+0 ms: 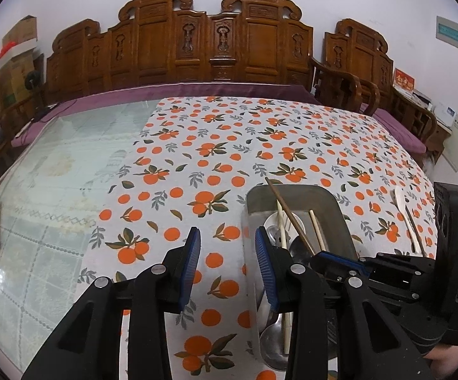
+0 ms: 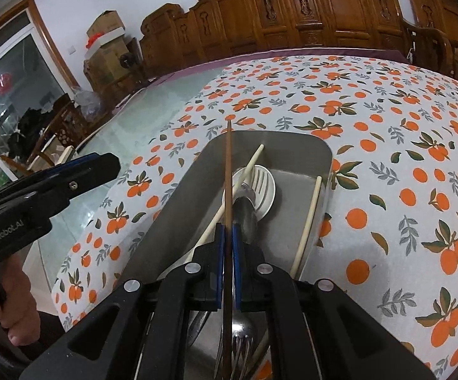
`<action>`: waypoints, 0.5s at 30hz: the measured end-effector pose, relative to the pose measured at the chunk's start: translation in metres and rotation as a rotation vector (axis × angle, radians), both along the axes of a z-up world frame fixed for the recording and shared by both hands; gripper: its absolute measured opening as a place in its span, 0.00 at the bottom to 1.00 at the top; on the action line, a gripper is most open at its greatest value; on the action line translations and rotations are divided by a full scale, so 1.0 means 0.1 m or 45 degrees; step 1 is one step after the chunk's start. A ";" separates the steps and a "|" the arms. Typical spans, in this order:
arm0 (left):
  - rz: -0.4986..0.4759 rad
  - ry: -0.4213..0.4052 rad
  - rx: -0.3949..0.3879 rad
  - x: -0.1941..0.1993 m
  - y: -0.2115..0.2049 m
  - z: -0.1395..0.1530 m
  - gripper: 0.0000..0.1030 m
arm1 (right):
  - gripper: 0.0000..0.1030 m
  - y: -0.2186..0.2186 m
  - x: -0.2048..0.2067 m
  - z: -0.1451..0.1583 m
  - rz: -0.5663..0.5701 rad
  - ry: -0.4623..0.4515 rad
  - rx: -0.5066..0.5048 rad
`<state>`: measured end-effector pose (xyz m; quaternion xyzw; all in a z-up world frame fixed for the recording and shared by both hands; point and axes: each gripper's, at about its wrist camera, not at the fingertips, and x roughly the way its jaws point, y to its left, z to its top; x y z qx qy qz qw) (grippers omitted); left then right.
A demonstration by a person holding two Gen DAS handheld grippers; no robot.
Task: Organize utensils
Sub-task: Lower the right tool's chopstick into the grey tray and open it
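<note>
My right gripper is shut on a dark brown chopstick. The stick runs forward over a metal tray and its tip passes the far rim. In the tray lie a white spoon, a metal fork and two pale chopsticks. My left gripper is open over the tablecloth just left of the tray, nothing between its fingers. The left wrist view also shows the right gripper with the brown chopstick slanting over the tray.
An orange-print tablecloth covers the right part of a glass-topped table. Another white spoon and a dark chopstick lie on the cloth right of the tray. Carved wooden chairs line the far edge.
</note>
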<state>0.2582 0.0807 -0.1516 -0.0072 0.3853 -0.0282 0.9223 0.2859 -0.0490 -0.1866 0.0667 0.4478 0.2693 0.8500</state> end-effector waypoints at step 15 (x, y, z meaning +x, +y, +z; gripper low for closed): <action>-0.058 -0.010 0.001 -0.02 -0.24 0.00 0.42 | 0.08 -0.80 -0.14 0.38 -0.021 -0.174 -0.148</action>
